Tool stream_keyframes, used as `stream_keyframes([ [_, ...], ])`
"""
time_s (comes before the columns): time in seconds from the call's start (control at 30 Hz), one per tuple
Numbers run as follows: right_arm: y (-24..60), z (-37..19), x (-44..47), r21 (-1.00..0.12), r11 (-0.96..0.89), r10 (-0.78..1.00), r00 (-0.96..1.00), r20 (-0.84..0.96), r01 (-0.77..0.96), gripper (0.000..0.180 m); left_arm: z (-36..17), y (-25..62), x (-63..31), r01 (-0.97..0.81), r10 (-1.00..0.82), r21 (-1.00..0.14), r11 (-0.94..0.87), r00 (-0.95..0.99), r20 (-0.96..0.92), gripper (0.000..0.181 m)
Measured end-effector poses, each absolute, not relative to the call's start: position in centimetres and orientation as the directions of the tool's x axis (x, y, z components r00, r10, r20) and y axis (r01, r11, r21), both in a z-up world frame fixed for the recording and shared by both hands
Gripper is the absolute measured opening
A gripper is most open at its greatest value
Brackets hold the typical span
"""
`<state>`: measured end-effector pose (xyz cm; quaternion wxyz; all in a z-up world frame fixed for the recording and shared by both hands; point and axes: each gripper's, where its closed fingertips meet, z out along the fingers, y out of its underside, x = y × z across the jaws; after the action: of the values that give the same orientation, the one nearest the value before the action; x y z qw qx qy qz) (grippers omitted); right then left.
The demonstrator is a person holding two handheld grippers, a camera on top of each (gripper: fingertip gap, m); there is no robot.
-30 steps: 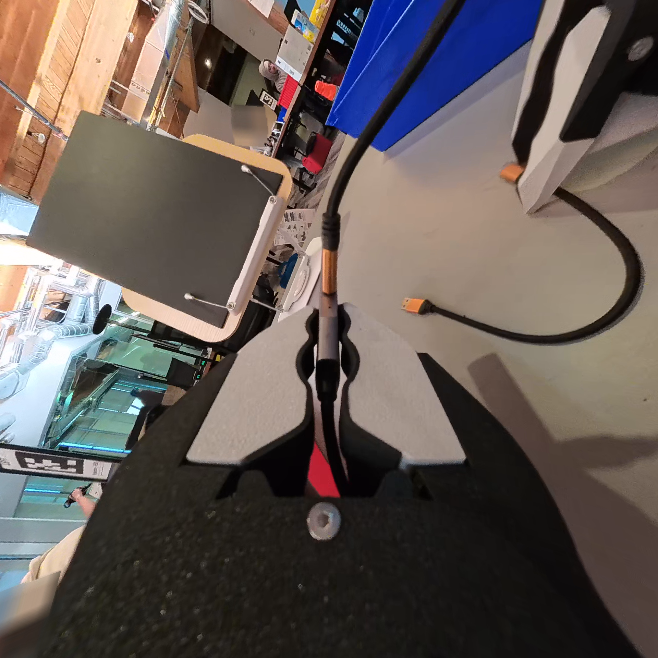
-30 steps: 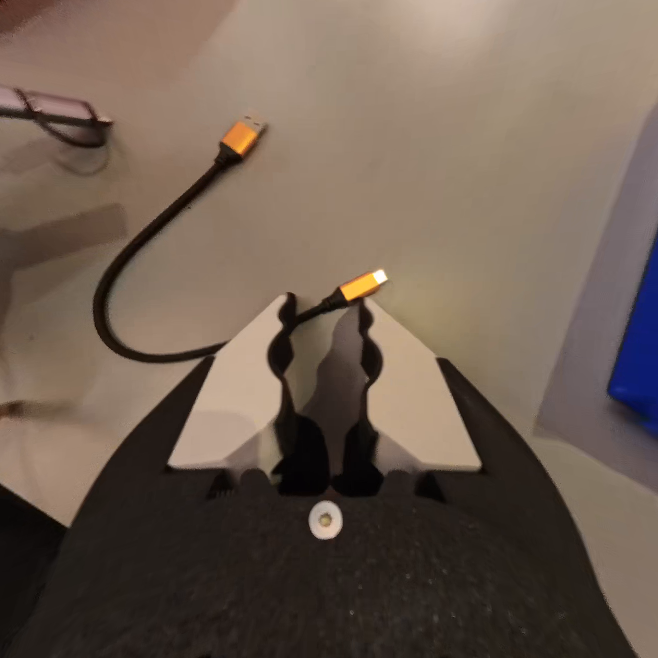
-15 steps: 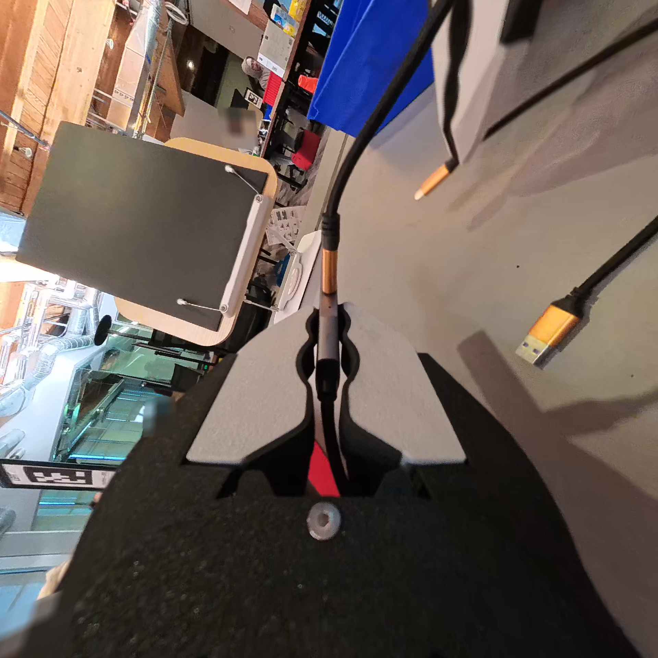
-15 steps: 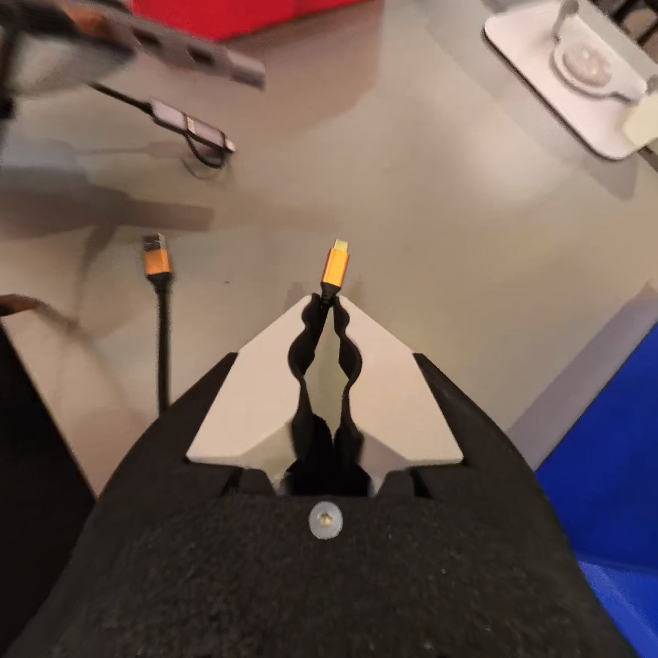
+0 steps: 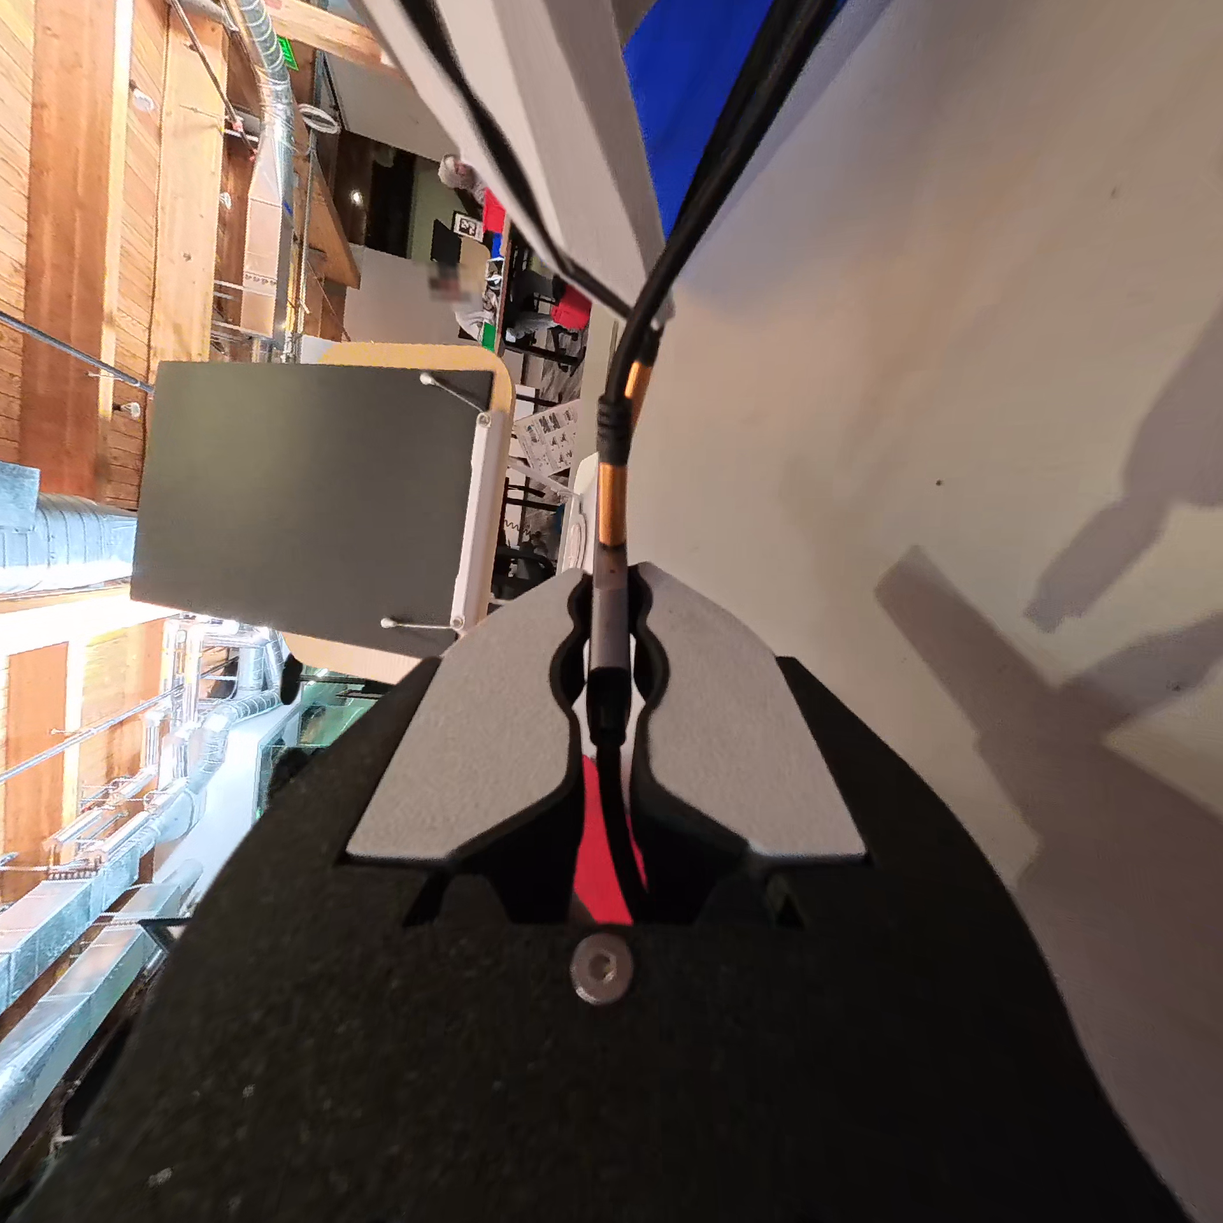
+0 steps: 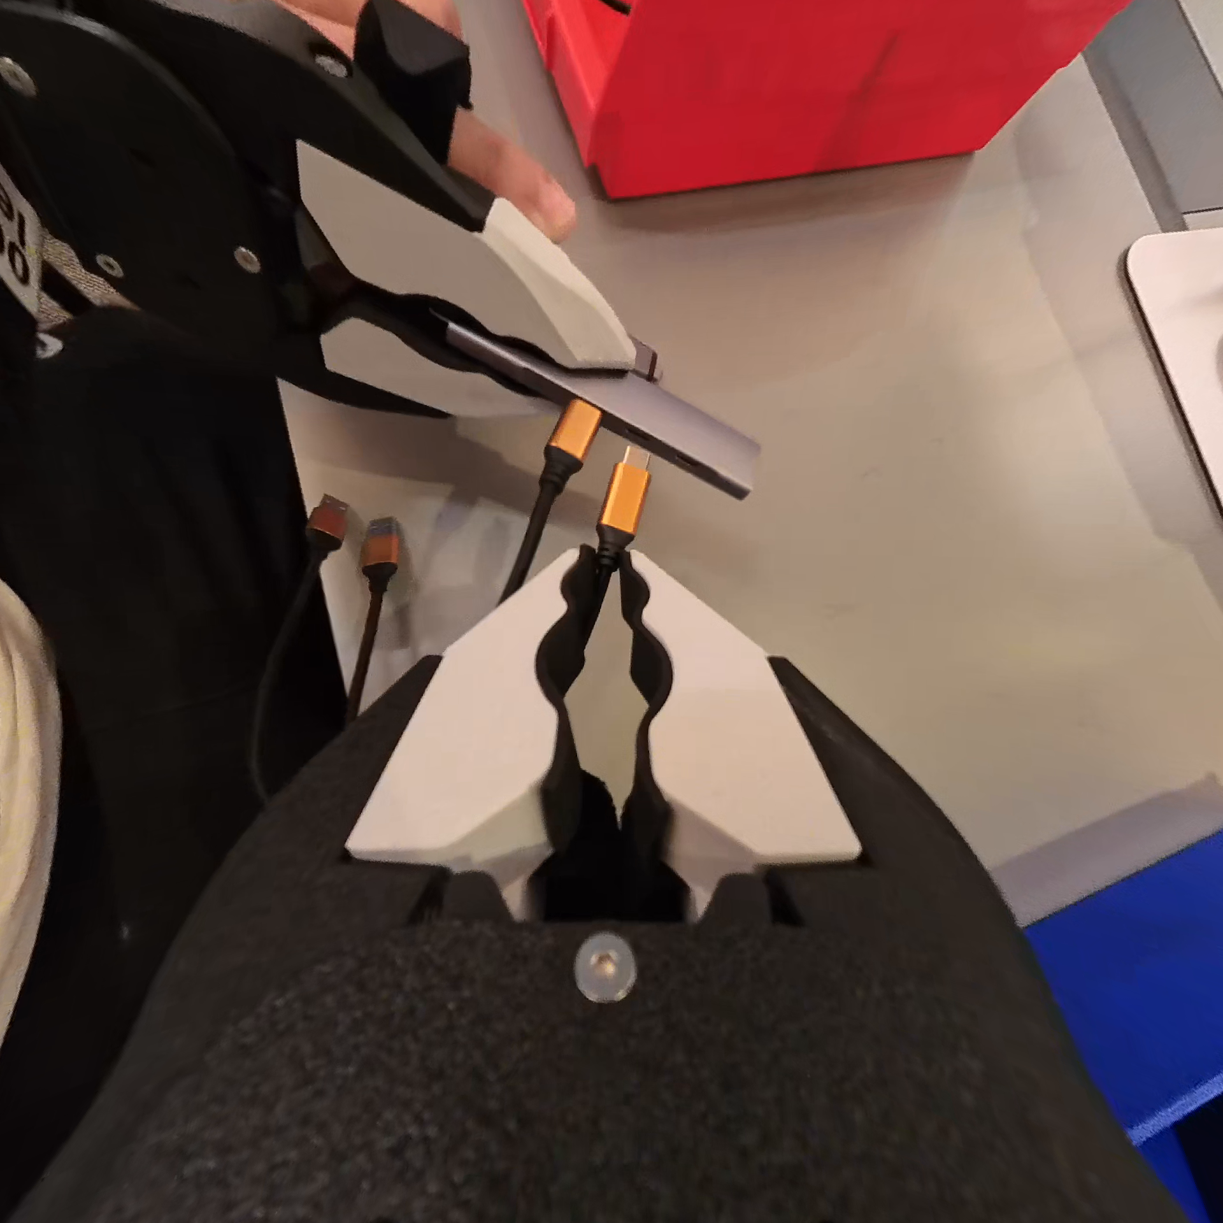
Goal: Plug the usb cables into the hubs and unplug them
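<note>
My left gripper is shut on a slim grey hub, seen edge-on. An orange plug on a black cable sits in the hub. In the right wrist view the left gripper holds the hub above the table, with that orange plug in its side. My right gripper is shut on the thin black cable just behind an orange USB-C plug. The plug's metal tip points at a port on the hub's side, just short of it. The right gripper also shows in the left wrist view.
Two loose orange USB-A plugs lie on the grey table at the left. A red box stands at the back. A white pad is at the right, a blue sheet at the lower right. A person's fingers are behind the left gripper. Spacing between my two grippers at the tips: around 6 cm.
My right gripper shut on the cable, lifted the USB-C plug off the table and brought it up to the hub. The left gripper moved the hub toward it.
</note>
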<state>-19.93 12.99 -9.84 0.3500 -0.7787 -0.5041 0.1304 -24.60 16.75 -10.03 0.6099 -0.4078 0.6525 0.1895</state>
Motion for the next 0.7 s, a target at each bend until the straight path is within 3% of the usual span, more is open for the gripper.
stream_keyframes([
  [0.4,13.02,-10.40,-20.05,-0.673,-0.282,0.870,0.478,0.120,0.684,0.006,-10.02,16.30,-24.13,-0.759,-0.294,-0.240,0.606,0.067,-0.953,0.009],
  [0.7,12.92,-10.18,-20.10,-0.698,-0.356,0.859,0.511,0.018,0.622,0.005,-10.65,15.97,-23.73,-0.777,-0.224,-0.140,0.613,-0.001,-0.975,0.009],
])
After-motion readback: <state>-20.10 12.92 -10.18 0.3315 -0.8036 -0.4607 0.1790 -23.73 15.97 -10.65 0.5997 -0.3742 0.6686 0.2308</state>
